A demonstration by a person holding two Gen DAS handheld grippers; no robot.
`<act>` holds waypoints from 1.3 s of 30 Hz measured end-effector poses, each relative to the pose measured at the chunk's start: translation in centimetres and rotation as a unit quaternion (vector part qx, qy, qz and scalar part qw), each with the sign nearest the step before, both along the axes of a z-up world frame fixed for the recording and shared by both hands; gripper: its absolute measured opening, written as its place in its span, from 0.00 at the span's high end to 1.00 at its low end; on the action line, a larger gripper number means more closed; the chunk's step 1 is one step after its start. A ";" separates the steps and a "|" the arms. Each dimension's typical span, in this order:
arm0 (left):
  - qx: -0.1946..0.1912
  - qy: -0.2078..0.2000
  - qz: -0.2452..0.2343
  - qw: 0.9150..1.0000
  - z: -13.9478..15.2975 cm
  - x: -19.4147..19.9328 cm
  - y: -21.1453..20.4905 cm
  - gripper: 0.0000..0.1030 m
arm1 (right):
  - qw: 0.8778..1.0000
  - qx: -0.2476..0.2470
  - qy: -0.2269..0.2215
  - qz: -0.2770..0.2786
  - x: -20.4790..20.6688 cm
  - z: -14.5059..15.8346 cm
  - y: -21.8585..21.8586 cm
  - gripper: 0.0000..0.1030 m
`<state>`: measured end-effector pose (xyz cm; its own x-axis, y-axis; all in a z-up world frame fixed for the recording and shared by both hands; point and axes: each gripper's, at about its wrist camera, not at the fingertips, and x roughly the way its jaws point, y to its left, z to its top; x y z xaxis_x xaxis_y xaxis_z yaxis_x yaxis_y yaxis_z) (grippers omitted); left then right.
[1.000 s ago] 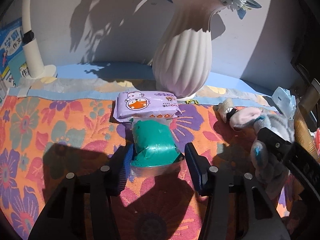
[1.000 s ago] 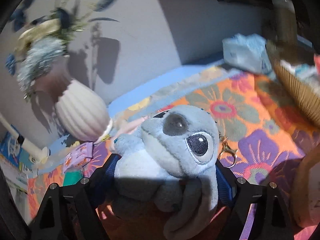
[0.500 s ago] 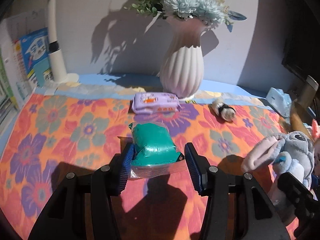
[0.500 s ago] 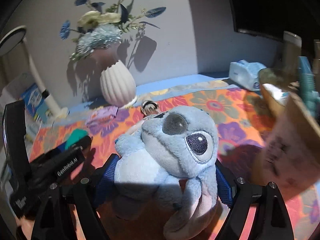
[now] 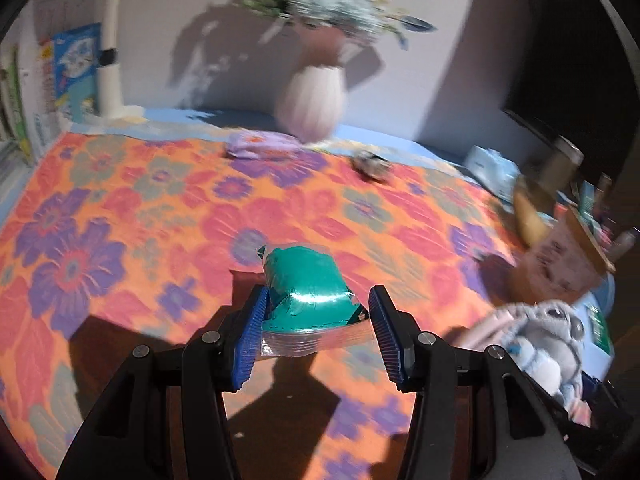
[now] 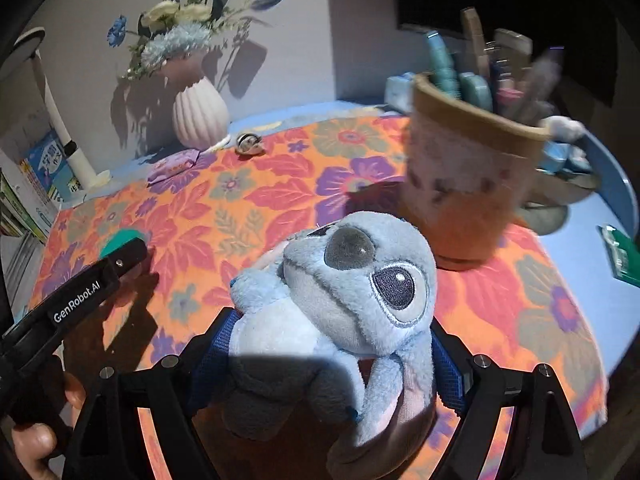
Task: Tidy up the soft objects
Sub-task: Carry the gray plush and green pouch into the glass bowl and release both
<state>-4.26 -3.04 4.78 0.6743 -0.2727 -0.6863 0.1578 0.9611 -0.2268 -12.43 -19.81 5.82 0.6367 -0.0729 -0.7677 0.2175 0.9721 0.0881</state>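
"genrobot.ai" reads on the left gripper point(image 5: 316, 330), clenched on a green bagged pack point(image 5: 306, 292) pointing away; right gripper point(image 6: 328, 364) grasps the plush point(image 6: 344, 300), upright, facing right.

A floral cloth point(image 6: 256, 200) in orange, red and purple covered the table point(image 6: 592, 248), whose bare blue surface showed at the right. At the back, by the wall, a ribbed white vase point(image 6: 200, 114) of blue and pale flowers point(image 6: 176, 36) stood near a white lamp stand point(image 6: 76, 152) and upright books point(image 6: 48, 168). A brown holder point(image 6: 468, 188) packed with pens and combs stood on the cloth's right side.
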 end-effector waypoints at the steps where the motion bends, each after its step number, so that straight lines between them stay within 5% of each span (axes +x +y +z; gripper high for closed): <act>1: -0.001 0.000 -0.008 1.000 0.2 -0.5 -0.6 0.53 | 1.000 -0.003 -0.008 -0.007 -0.8 0.5 -0.5 0.17; 10: 0.004 -0.031 -0.110 0.993 3.1 -6.2 -8.1 0.53 | 0.994 0.012 -0.048 -0.102 -5.2 3.2 -7.5 0.17; 23: -0.008 -0.038 -0.255 0.966 6.2 -10.8 -21.0 0.53 | 0.974 0.047 -0.103 -0.196 -10.3 6.0 -18.3 0.17; 33: -0.033 -0.060 -0.308 0.949 11.9 -8.9 -28.9 0.53 | 0.959 0.079 -0.163 -0.218 -10.5 10.3 -26.4 0.17; 39: -0.011 -0.063 -0.282 0.957 15.0 -4.1 -32.8 0.53 | 0.954 0.093 -0.181 -0.222 -7.6 12.1 -29.7 0.17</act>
